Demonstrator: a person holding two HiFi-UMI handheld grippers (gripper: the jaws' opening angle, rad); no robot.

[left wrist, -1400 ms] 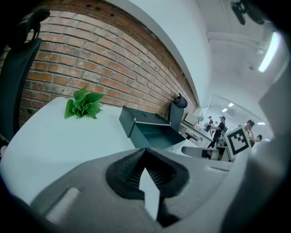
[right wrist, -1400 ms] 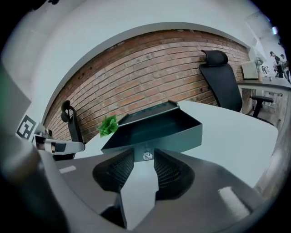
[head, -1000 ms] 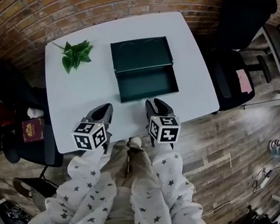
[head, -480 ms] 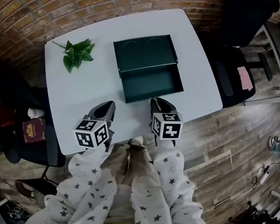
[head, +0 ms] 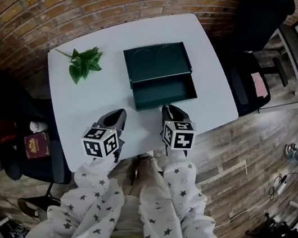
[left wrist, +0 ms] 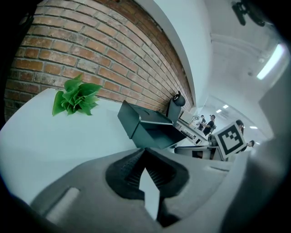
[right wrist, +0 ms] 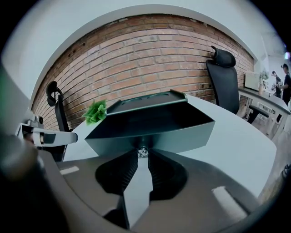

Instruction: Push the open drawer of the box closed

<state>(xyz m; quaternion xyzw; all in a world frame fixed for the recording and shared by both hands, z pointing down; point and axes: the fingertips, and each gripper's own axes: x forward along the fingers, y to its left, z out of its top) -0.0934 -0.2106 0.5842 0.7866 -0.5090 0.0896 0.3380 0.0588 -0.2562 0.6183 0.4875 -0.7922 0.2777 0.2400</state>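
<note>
1. The dark green box (head: 158,59) is stood toward the table's (head: 77,106) far edge. Its drawer (head: 165,93) is pulled out toward the near edge and not yet closed.
2. The right gripper (head: 171,111) is set at the middle of the drawer front. Its jaws have just been closing and are seen pinched on the small metal knob (right wrist: 142,151), probably so the push runs straight.
3. The left gripper (head: 116,114) is held over the near edge, jaws together on nothing, clear of the drawer.
4. Both grippers are pointed forward and tilted downward.
</note>
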